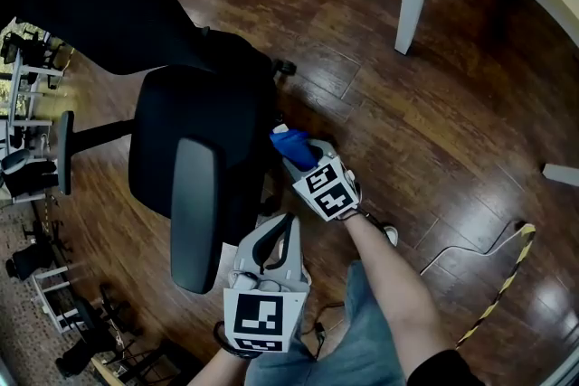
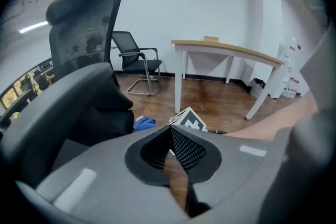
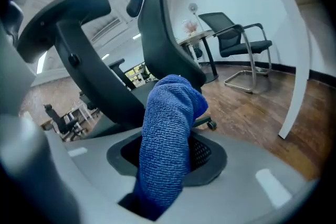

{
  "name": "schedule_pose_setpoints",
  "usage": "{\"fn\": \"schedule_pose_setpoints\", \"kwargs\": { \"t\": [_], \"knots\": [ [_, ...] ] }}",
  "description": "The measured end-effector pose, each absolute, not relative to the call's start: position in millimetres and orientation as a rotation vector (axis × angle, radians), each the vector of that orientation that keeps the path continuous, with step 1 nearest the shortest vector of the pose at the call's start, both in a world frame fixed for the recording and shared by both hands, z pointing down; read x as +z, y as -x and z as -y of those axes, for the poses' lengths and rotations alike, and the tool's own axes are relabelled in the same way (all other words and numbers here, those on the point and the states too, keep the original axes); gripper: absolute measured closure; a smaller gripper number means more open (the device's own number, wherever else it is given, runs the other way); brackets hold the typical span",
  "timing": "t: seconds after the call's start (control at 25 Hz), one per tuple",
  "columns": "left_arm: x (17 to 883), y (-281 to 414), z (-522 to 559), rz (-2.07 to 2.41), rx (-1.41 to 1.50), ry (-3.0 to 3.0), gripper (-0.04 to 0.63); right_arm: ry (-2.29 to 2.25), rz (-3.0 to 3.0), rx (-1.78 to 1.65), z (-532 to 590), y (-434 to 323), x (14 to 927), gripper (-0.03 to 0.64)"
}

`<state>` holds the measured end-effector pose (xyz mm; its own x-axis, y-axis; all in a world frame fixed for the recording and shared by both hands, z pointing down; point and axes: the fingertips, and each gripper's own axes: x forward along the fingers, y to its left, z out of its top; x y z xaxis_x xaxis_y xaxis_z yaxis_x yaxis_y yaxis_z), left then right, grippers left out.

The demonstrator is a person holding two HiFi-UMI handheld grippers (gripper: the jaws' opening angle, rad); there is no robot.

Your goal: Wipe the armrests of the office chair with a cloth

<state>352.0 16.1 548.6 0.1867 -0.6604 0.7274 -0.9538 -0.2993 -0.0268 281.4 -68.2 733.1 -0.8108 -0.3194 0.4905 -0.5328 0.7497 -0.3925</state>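
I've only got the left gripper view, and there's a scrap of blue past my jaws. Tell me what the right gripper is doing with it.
Observer: The right gripper is shut on a blue cloth, which stands up out of its jaws.
Operator: Now place that cloth against the armrests.
Observer: In the head view the cloth is by the right edge of the seat, apart from the near armrest. That armrest lies just left of the left gripper.
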Motion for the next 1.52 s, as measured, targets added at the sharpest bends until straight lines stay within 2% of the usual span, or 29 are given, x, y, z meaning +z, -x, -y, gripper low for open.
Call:
{"fn": "schedule_pose_setpoints", "kwargs": {
  "t": [0.36,0.96,1.52],
  "knots": [
    [590.4,-327.4,-19.9,1.511,0.904,-1.960,0.591,-0.440,2.508,0.330,69.6,-266.7,747.3,0.472],
    [596.7,-316.1,-53.4,1.451,0.922,-1.921,0.591,-0.405,2.690,-0.123,56.0,-250.7,615.7,0.472],
    [588.2,-309.6,-78.8,1.388,0.968,-1.965,0.591,-0.591,2.754,-0.139,44.4,-255.8,564.5,0.472]
  ]
}}
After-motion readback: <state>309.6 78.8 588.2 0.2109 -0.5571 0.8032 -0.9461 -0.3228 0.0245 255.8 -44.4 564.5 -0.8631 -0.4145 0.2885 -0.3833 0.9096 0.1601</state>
